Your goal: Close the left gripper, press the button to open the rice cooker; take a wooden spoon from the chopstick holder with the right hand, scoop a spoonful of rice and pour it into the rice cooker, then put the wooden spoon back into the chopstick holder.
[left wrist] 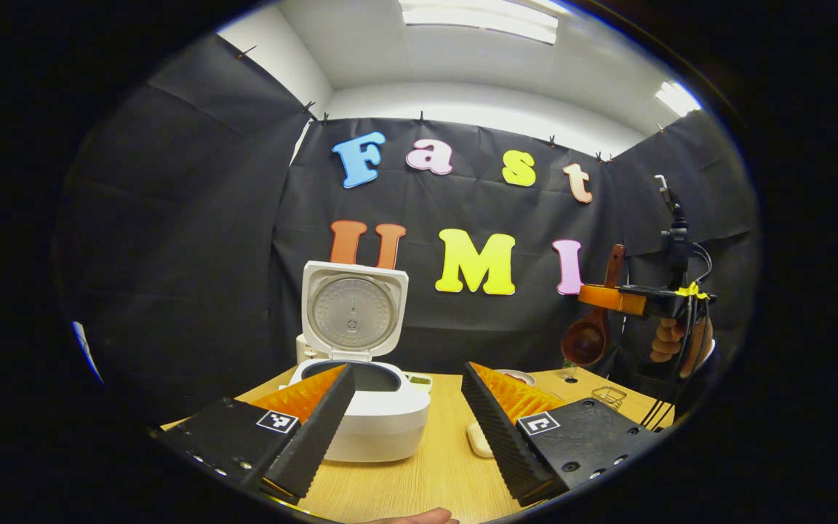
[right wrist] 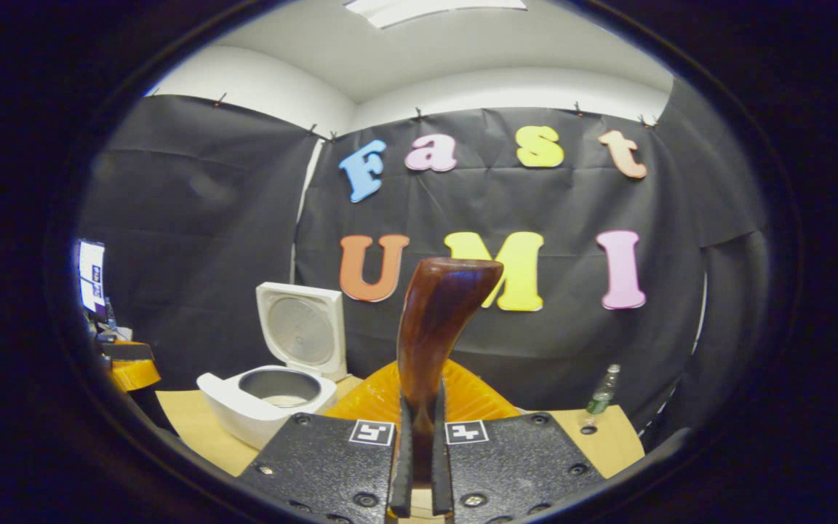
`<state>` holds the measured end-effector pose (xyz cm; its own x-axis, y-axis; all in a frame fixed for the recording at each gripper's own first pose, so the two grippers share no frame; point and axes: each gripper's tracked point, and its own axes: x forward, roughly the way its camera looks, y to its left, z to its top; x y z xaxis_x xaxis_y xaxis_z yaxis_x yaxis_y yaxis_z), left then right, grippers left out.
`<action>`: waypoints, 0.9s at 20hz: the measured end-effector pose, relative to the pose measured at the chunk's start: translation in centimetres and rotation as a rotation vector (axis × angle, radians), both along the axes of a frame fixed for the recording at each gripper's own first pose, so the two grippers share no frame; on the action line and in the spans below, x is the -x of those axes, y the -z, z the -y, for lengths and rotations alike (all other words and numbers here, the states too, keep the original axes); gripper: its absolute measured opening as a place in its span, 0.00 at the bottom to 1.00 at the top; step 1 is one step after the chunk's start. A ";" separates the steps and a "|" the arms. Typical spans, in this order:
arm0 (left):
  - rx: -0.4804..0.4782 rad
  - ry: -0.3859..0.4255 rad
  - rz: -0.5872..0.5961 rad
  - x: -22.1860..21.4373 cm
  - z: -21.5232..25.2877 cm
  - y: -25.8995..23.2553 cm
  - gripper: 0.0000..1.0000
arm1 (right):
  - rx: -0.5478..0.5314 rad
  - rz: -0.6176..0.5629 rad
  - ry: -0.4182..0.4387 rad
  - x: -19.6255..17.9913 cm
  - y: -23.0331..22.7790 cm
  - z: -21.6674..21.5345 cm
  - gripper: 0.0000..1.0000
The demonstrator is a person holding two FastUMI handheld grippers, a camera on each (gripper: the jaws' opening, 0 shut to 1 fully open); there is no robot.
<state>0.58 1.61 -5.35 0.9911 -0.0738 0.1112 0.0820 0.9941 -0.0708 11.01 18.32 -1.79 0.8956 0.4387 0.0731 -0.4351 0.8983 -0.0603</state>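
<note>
The white rice cooker (left wrist: 382, 426) stands open on the wooden table, its lid (left wrist: 353, 309) upright. My left gripper (left wrist: 406, 371) is open just in front of it, with nothing between its fingers. Off to the right, a hand (left wrist: 670, 342) holds my right gripper (left wrist: 592, 295) in the air, shut on a dark wooden spoon (left wrist: 586, 338) whose bowl hangs downward. In the right gripper view, my right gripper (right wrist: 419, 415) pinches the spoon's handle (right wrist: 437, 327), which rises above the fingers; the bowl is hidden below. The cooker (right wrist: 266, 400) sits low left, with the left gripper (right wrist: 128, 367) beyond it.
A small white dish (left wrist: 517, 376) and a clear wire holder (left wrist: 608, 397) sit at the table's back right. A pale object (left wrist: 477, 440) lies beside the cooker. A green bottle (right wrist: 601, 397) stands near the table's far right edge (right wrist: 619, 444).
</note>
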 end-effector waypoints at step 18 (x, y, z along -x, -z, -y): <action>0.125 -0.084 -0.028 -6.4 -0.6 -1.0 0.94 | -0.100 -0.245 0.334 -9.5 11.4 18.8 0.14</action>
